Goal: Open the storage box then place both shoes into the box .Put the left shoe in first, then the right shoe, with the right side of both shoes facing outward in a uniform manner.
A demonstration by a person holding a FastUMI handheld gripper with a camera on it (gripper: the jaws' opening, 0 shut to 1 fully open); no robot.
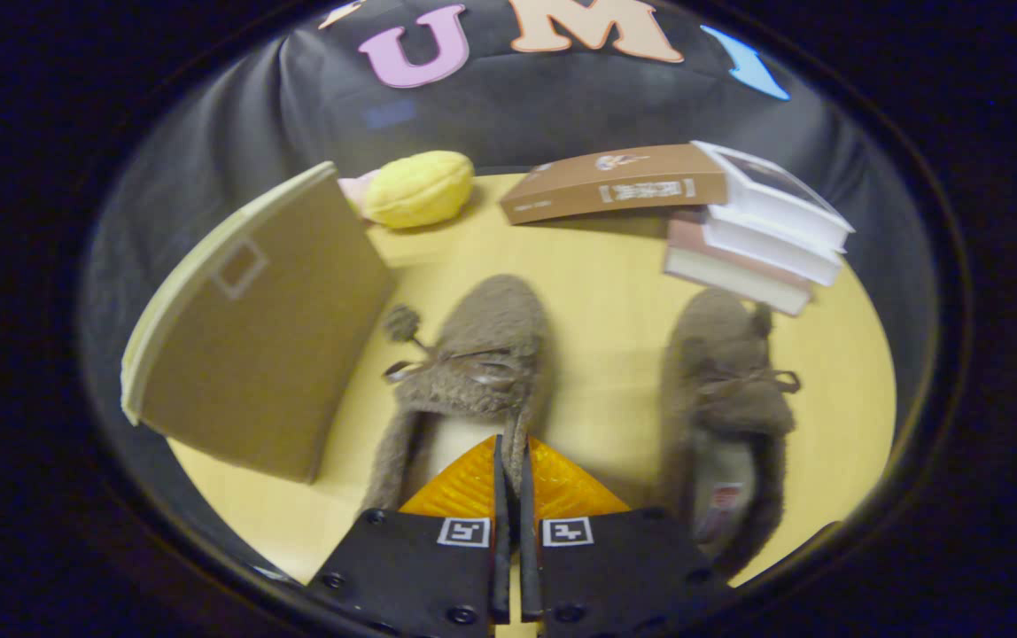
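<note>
A hand-held tool (pixel 508 461) hangs low over a pale wooden table (pixel 606 292), its two fingers drawn almost together on the right wall of a fuzzy brown slipper's opening. That edge appears pinched in the narrow slit between them, though how firmly both fingers press cannot be told. This nearer slipper (pixel 473 372), the left one of the pair as seen here, points away from the tool, with a thin bow and a small pompom on a cord across its top. A second slipper (pixel 725 390) of the same fuzzy brown lies parallel and well apart to the right, also toe away, its pale lining showing. To the left of the slippers a tan storage box (pixel 252 328) with a cream rim stands tilted, one broad flat face with a small rectangular label frame turned toward the slippers. Beyond them, near the far edge of the table, sits a yellow plush toy (pixel 418 188). A brown book (pixel 615 184) leans against a stack of books (pixel 761 235) just past the second slipper's toe.
</note>
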